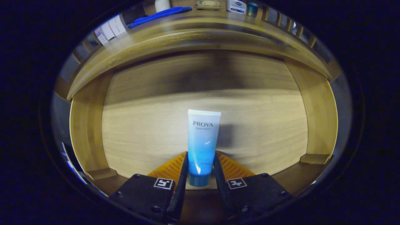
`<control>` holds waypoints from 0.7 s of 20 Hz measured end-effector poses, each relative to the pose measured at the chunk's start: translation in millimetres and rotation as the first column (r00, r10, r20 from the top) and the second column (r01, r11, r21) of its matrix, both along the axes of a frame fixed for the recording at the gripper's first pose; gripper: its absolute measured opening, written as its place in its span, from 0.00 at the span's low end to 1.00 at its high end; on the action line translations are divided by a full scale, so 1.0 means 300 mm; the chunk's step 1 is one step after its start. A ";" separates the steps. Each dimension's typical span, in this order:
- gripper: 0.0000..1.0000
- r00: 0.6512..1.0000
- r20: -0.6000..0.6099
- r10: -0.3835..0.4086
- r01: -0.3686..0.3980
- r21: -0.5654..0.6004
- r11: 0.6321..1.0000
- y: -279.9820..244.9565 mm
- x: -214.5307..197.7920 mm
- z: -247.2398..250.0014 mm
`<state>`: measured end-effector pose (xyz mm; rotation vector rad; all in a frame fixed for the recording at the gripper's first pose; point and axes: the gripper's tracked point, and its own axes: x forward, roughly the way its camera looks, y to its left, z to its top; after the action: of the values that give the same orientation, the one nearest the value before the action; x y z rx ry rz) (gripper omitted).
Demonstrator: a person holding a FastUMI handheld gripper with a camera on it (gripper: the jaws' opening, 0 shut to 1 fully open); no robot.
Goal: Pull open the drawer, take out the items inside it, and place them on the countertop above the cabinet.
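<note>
The gripper [200, 162] reaches down into the open light wooden drawer [131, 131]; its two fingers press on either side of a white-to-blue plastic tube with a blue cap [202, 143], near the cap end; the tube's flat white end points away beyond the fingertips; the pale wooden drawer floor lies under it; above the drawer front runs the wooden countertop [200, 25], with a long blue object [159, 15], small white boxes [111, 28] and a white-and-blue container [236, 6] on it.
</note>
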<state>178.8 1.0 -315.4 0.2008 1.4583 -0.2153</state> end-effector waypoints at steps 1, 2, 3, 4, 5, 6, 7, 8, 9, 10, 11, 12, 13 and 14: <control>0.48 1.000 0.019 -0.002 0.002 0.006 1.000 -0.007 0.001 0.000; 0.45 0.999 0.038 -0.019 0.019 0.003 1.000 -0.013 0.005 0.007; 0.44 0.998 0.058 -0.022 0.022 -0.004 1.000 -0.012 0.011 0.018; 0.41 0.997 0.076 -0.010 0.010 -0.001 1.000 -0.010 0.017 0.030; 0.40 0.996 0.084 -0.005 0.005 0.004 1.000 -0.011 0.014 0.046; 0.40 0.996 0.093 0.000 -0.001 0.013 1.000 -0.009 0.017 0.064; 0.39 0.995 0.103 0.001 -0.002 0.018 1.000 -0.005 0.017 0.083; 0.39 0.993 0.118 0.002 -0.005 0.022 1.000 -0.005 0.016 0.108; 0.39 0.991 0.132 0.003 -0.007 0.027 1.000 -0.006 0.016 0.134; 0.39 0.989 0.146 0.004 -0.009 0.031 0.999 -0.007 0.020 0.159; 0.39 0.987 0.159 0.007 -0.013 0.031 0.999 -0.011 0.018 0.181; 0.39 0.985 0.172 0.012 -0.018 0.032 0.999 -0.012 0.016 0.207; 0.39 0.983 0.184 0.018 -0.024 0.032 0.999 -0.012 0.018 0.228; 0.39 0.980 0.197 0.026 -0.033 0.033 0.999 -0.012 0.021 0.258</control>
<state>185.0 -2.5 -238.1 0.2230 1.2681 -0.1406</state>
